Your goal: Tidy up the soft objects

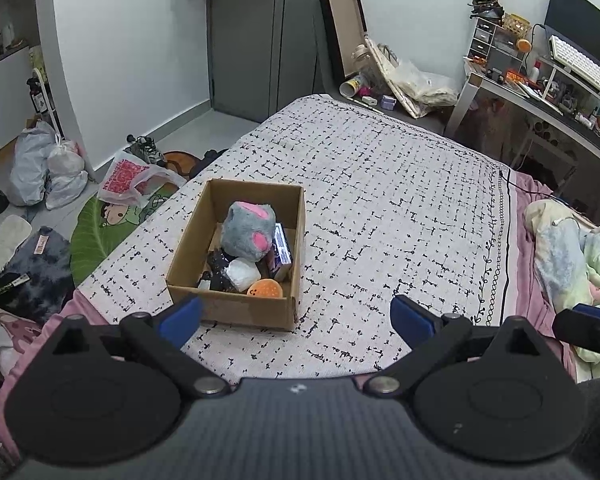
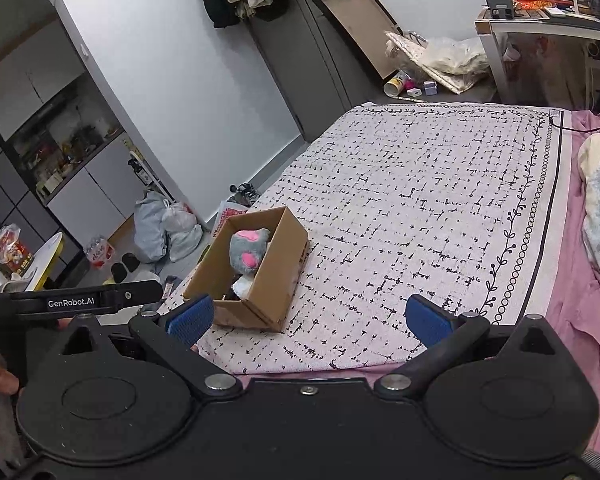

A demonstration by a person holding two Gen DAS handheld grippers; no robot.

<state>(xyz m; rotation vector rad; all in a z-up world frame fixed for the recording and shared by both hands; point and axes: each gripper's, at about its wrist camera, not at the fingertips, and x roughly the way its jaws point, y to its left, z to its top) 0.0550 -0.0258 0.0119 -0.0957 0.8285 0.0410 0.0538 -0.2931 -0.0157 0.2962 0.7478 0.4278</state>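
Left wrist view: grey-and-pink plush toy (image 1: 249, 235) atop clutter inside cardboard box (image 1: 236, 307), both claws spread wide, empty.

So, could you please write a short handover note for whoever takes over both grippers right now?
Left gripper: open, empty, held above the bed just short of the box.
Right gripper: open, empty, held over the white black-flecked bedspread.
The brown cardboard box sits on the bedspread near its left edge. Inside are a grey-and-pink plush toy, a white soft bundle, an orange round smiley item, a small purple carton and something dark.
Done: several items are boxed.
Left: no loose soft objects show on the bedspread; check before closing out.
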